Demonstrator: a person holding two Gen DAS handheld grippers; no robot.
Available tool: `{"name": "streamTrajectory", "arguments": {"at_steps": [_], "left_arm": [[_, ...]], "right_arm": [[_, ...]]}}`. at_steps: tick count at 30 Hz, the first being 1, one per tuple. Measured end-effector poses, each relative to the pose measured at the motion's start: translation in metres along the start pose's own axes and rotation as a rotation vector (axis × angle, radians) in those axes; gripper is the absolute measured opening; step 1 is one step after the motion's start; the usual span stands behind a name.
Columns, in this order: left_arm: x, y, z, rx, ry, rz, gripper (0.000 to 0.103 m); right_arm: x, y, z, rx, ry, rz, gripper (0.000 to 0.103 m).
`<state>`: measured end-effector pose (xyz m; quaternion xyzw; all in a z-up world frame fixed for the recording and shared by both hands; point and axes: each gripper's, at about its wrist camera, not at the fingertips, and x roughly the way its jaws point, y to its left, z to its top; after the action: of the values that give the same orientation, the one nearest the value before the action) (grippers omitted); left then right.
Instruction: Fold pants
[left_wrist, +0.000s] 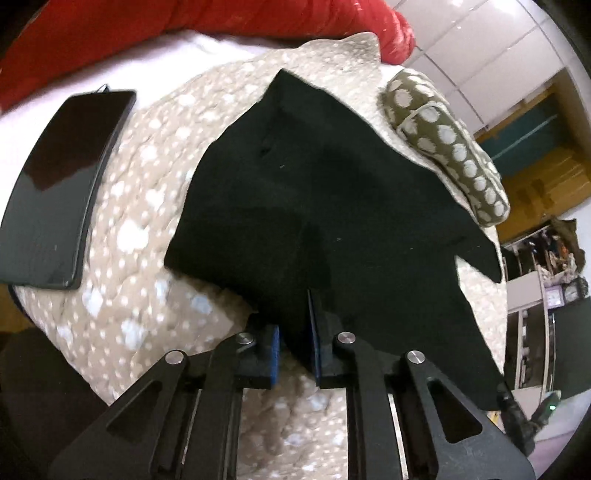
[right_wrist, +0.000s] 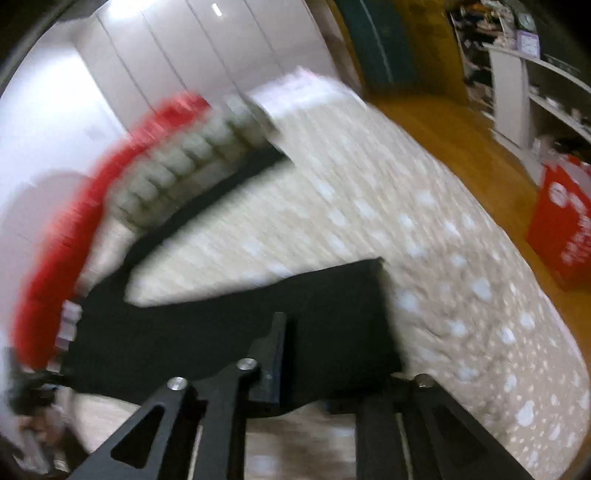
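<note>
Black pants (left_wrist: 332, 206) lie spread on a beige spotted quilt (left_wrist: 140, 229), legs splayed apart. My left gripper (left_wrist: 295, 332) has its blue-padded fingers (left_wrist: 274, 350) close together around the near edge of the pants, gripping the cloth. In the right wrist view, which is motion-blurred, the pants (right_wrist: 207, 332) stretch away to the left. My right gripper (right_wrist: 332, 369) has its left finger (right_wrist: 275, 354) on top of the cloth; the right finger is hidden under the cloth, so its grip is unclear.
A black phone (left_wrist: 62, 184) lies on the quilt at left. A spotted olive pillow (left_wrist: 447, 147) sits beyond the pants, a red blanket (left_wrist: 207, 18) behind it. Wooden floor (right_wrist: 454, 122), white shelves (right_wrist: 517, 92) and a red bag (right_wrist: 561, 229) lie beyond the bed's edge.
</note>
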<state>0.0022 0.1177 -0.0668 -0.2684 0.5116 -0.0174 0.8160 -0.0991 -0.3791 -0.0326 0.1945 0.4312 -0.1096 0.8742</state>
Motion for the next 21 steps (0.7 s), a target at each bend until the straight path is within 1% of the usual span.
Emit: {"name": "streamTrajectory", "arguments": {"at_steps": [1,2,4,6,7,9,10,11,13,14,16,17,19,20,21], "left_arm": [[-0.005,0.0,-0.001,0.007,-0.008,0.009,0.02],[-0.01,0.0,-0.002,0.014,-0.016,0.014,0.021],[-0.024,0.001,-0.003,0.022,-0.036,0.029,0.027],[-0.039,0.0,-0.004,0.032,-0.076,0.058,0.028],[-0.049,-0.001,-0.004,0.043,-0.112,0.087,0.029],[-0.06,-0.005,-0.003,0.06,-0.156,0.115,0.029],[-0.065,-0.007,-0.003,0.064,-0.168,0.105,0.029],[-0.066,-0.01,0.0,0.066,-0.171,0.093,0.03],[-0.066,-0.016,0.002,0.083,-0.178,0.077,0.044],[-0.064,-0.02,0.003,0.089,-0.18,0.074,0.047],[-0.056,-0.027,0.003,0.101,-0.167,0.062,0.048],[-0.045,-0.037,0.006,0.111,-0.157,0.056,0.048],[-0.029,-0.045,0.008,0.127,-0.131,0.065,0.048],[-0.018,-0.05,0.009,0.14,-0.112,0.074,0.048],[-0.008,-0.054,0.011,0.151,-0.096,0.084,0.048]], "right_arm": [[0.003,-0.002,-0.001,-0.008,0.015,-0.045,0.019],[-0.003,-0.005,0.0,-0.003,-0.003,-0.048,0.019],[-0.019,-0.006,0.002,0.011,-0.047,-0.054,0.021],[-0.038,0.001,0.008,-0.009,-0.105,-0.083,0.022],[-0.044,0.005,0.01,-0.021,-0.127,-0.088,0.022],[-0.057,0.021,0.015,-0.051,-0.169,-0.042,0.022],[-0.058,0.029,0.015,-0.067,-0.175,-0.003,0.024],[-0.055,0.043,0.017,-0.095,-0.164,0.065,0.024],[-0.04,0.067,0.017,-0.15,-0.122,0.155,0.024],[-0.027,0.085,0.015,-0.188,-0.089,0.207,0.024],[-0.001,0.111,0.01,-0.25,-0.034,0.282,0.024],[0.016,0.122,0.007,-0.278,0.009,0.298,0.024],[0.047,0.136,0.0,-0.331,0.114,0.302,0.025],[0.061,0.142,-0.004,-0.364,0.157,0.277,0.025],[0.061,0.144,-0.003,-0.38,0.145,0.271,0.025]]}}
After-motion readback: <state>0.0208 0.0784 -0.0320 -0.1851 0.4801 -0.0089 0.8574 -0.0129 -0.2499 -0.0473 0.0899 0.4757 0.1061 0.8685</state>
